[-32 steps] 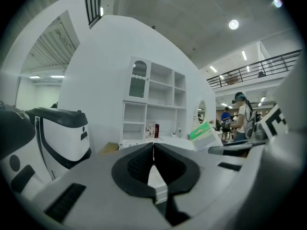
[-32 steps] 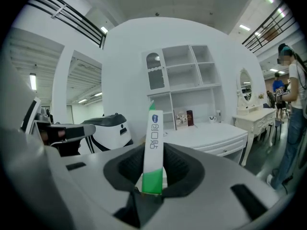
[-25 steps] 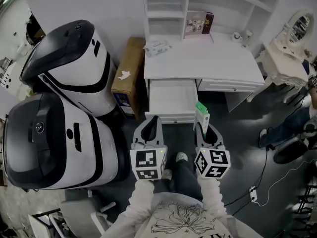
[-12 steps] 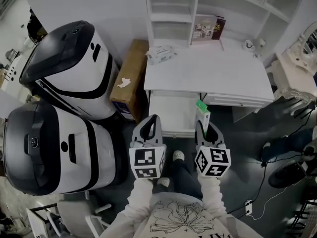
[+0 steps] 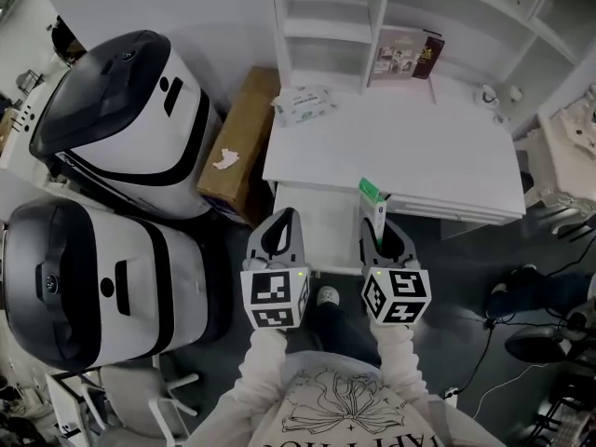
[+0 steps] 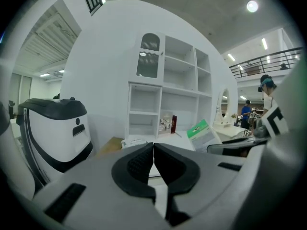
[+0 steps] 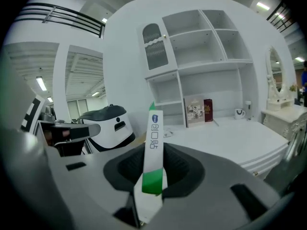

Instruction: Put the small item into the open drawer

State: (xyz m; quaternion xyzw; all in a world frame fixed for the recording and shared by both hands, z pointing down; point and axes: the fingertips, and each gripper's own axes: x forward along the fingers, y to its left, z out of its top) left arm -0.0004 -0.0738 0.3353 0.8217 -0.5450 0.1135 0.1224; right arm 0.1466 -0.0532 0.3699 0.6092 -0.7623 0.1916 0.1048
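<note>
Lower centre, the right gripper [image 5: 383, 240] clamps the small item [image 5: 374, 203], a slim green-and-white pack standing up along its jaws, the left gripper [image 5: 282, 231] is closed and empty, and the open drawer [image 5: 324, 220] lies just beyond, left of the pack, between both grippers.

Your left arm [image 5: 264, 361] and right arm [image 5: 399, 354] reach forward side by side, elbows in, sleeves light. The left gripper [image 5: 283, 220] points ahead and slightly down, with its jaws pressed together and nothing between them. The right gripper [image 5: 383, 233] sits just beside it at the same tilt, its jaws clamped on a slim box [image 5: 374, 201] that stands up out of them. The left cube [image 5: 276, 297] and right cube [image 5: 396, 295] face up at you.
</note>
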